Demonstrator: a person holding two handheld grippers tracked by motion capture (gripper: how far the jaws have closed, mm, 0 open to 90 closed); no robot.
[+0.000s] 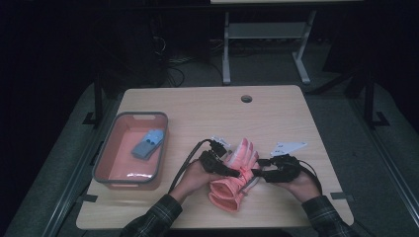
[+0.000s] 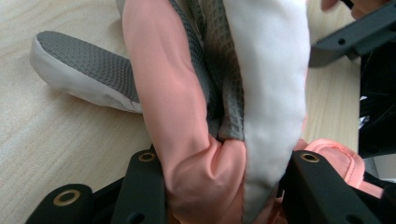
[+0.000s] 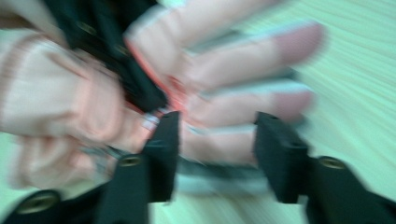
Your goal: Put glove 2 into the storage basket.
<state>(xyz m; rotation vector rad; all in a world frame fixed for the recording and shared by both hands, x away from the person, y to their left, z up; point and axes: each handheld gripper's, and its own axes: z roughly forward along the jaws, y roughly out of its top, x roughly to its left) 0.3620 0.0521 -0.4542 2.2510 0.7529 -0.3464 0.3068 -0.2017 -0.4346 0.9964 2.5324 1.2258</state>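
**A:** Where's the glove?

**B:** The pink glove [image 1: 236,174] lies on the table [image 1: 276,113] near the front edge, at about 6 o'clock from the table's centre, between your two hands. Its cuff points back toward you at roughly 7 o'clock and its fingers reach away toward 1 o'clock, so that is the long axis.

**A:** And my left gripper?

**B:** Your left gripper [image 1: 221,167] comes in from 9 o'clock and its jaws are clamped across the glove body. In the left gripper view, pink and white fabric with a grey textured palm is bunched tight between the two black jaws [image 2: 219,182]. Call it gripping the glove.

**A:** The right one?

**B:** Your right gripper [image 1: 261,174] sits at 3 o'clock of the glove, pointing toward 9 o'clock. Its own view is badly blurred, but the jaws stand apart with one glove finger lying between them [image 3: 217,149]. I read it as open around that finger, not yet squeezing. Whether a jaw touches the fabric I cannot tell.

**A:** So what does the next move turn on?

**B:** In my judgement, the glove fingers lie crosswise to your right jaws, so a close there would pinch a finger across its width. Your right hand is the nearer one to the fingertips; your left has the palm.

**A:** Anything else around?

**B:** A pink bin [image 1: 106,170] with a grey rim sits at 9 o'clock, well apart, holding a blue glove [image 1: 147,144].
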